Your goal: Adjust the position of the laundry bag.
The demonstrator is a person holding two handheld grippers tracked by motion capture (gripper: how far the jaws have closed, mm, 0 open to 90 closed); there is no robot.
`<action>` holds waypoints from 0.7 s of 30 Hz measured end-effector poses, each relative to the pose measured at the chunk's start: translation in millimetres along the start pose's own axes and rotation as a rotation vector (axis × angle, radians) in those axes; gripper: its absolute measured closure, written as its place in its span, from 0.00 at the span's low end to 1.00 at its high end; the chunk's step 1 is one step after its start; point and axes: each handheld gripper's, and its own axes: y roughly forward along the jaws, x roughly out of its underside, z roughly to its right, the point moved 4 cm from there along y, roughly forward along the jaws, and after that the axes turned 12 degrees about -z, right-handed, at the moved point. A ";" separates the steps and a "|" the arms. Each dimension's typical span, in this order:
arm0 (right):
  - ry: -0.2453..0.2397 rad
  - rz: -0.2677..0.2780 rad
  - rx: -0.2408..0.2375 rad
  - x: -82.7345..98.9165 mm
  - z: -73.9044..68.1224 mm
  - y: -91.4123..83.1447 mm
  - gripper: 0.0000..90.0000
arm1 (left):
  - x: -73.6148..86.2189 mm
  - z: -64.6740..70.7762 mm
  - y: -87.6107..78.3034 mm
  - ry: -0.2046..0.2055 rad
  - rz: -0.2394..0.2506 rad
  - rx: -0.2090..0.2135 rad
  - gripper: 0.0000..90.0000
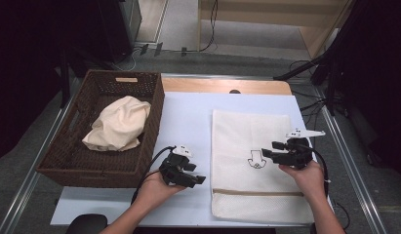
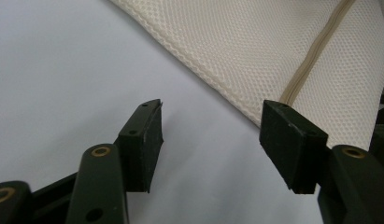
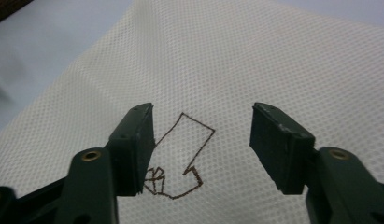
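A cream mesh bag lies flat on the white table sheet. It has a tan zipper band near its front end and a small brown outline drawing in the middle. My left gripper hovers low over the sheet just left of the bag's edge. In the left gripper view the gripper is open over bare sheet, with the bag and its zipper just beyond. My right gripper is over the bag, and in the right gripper view the gripper stands open around the drawing.
A dark wicker basket stands at the left of the table and holds a crumpled cream cloth. A wooden strip runs along the table's far edge. Cables and black stands are at the right, on the floor.
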 end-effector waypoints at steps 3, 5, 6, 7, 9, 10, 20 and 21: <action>0.027 0.062 0.012 -0.3 1.5 -8.5 0.28 | -5.0 5.1 1.4 0.015 0.009 0.005 0.34; 0.038 0.104 0.003 -0.8 2.6 -13.7 0.14 | -9.2 8.6 3.5 0.020 0.015 -0.001 0.29; 0.084 0.123 -0.027 0.2 6.3 -16.7 0.00 | -11.9 9.9 5.1 0.026 0.021 -0.013 0.25; 0.106 0.116 -0.031 1.3 8.2 -16.6 0.00 | -11.9 9.9 5.1 0.026 0.021 -0.013 0.24; 0.141 0.089 0.031 3.6 12.3 -15.2 0.00 | -15.8 10.0 7.5 0.012 0.015 -0.012 0.23; 0.141 0.089 0.031 3.6 12.3 -15.2 0.00 | -15.8 10.0 7.5 0.012 0.015 -0.012 0.23; 0.106 0.062 0.089 15.4 16.3 -22.5 0.00 | -24.5 10.5 25.7 -0.003 -0.010 0.008 0.31; 0.111 0.058 0.101 16.9 18.0 -23.2 0.00 | -24.7 10.3 27.5 -0.004 -0.015 0.005 0.31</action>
